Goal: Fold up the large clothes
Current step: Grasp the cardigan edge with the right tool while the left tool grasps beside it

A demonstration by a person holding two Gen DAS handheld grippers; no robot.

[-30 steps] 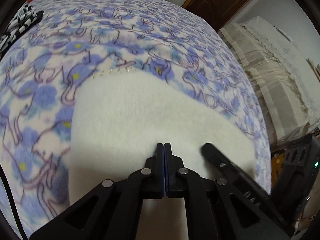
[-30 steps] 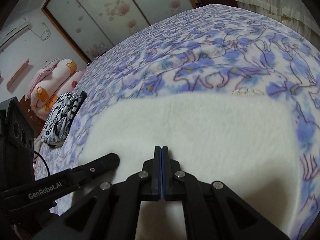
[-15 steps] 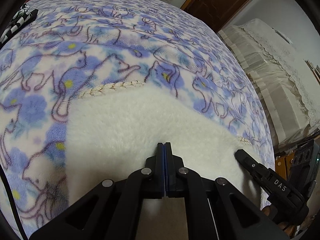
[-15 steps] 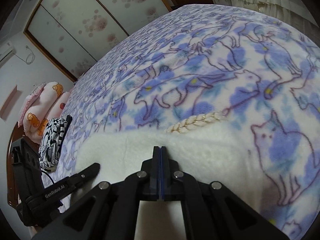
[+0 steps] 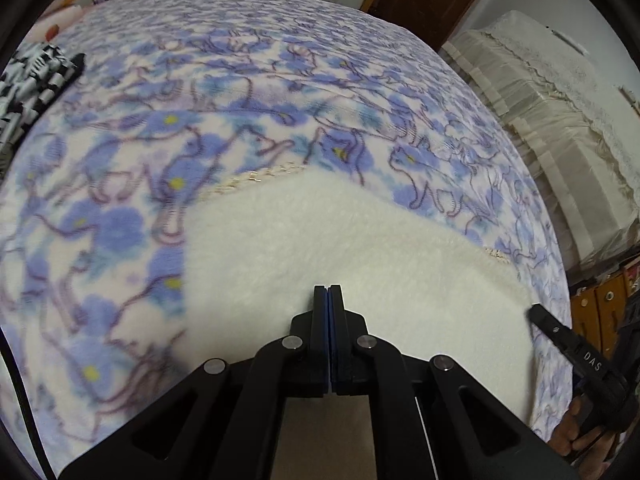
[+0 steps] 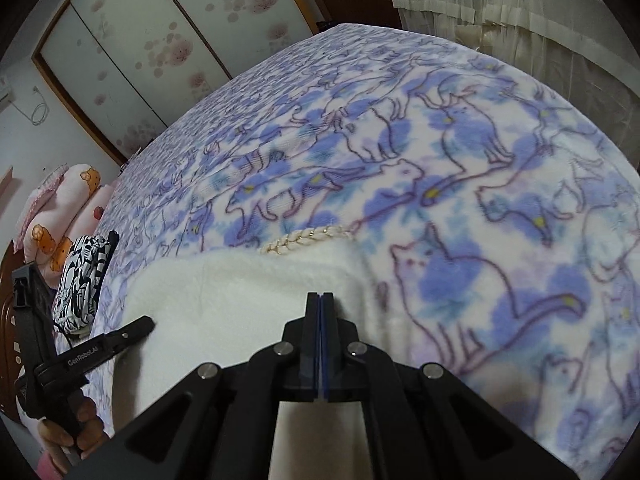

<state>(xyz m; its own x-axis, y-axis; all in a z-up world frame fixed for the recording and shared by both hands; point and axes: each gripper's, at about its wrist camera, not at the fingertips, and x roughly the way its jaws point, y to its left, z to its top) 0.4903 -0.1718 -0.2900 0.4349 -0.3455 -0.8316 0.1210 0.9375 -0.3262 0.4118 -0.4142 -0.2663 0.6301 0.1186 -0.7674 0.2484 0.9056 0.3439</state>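
Fluffy cream-white garment [image 5: 360, 248], gold-stitched trim [image 6: 308, 238]; fleece bed blanket [image 6: 500, 184] white with blue flowers, purple-outlined cats; black-and-white patterned folded cloth [image 6: 82, 280].

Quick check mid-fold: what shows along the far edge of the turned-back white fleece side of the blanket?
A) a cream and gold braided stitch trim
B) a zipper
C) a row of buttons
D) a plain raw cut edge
A: a cream and gold braided stitch trim runs along the edge of the white fleece, where it meets the blue cat-print side; the left wrist view shows it too.
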